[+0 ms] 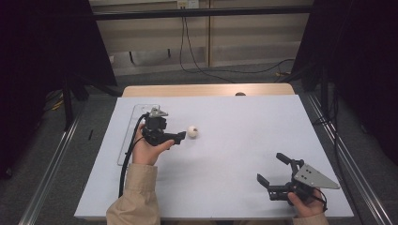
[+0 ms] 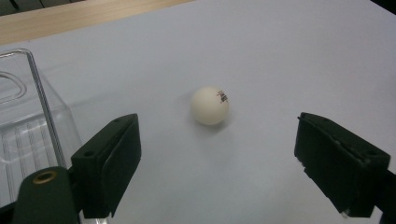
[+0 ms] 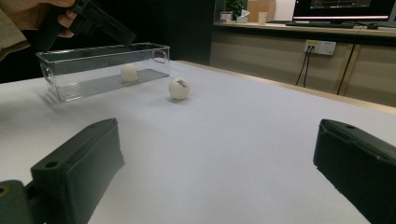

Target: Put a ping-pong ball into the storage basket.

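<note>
Right gripper view shows a second ball (image 3: 129, 72) inside the clear box (image 3: 65, 80) — both grippers' jaws released.

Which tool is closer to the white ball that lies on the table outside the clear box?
Left. The left tool is just beside the white ball, jaws open, not touching it. The right tool is far away near the table's front right corner.

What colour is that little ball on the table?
The ball is white with a small dark printed mark, clearest in the left gripper view.
</note>
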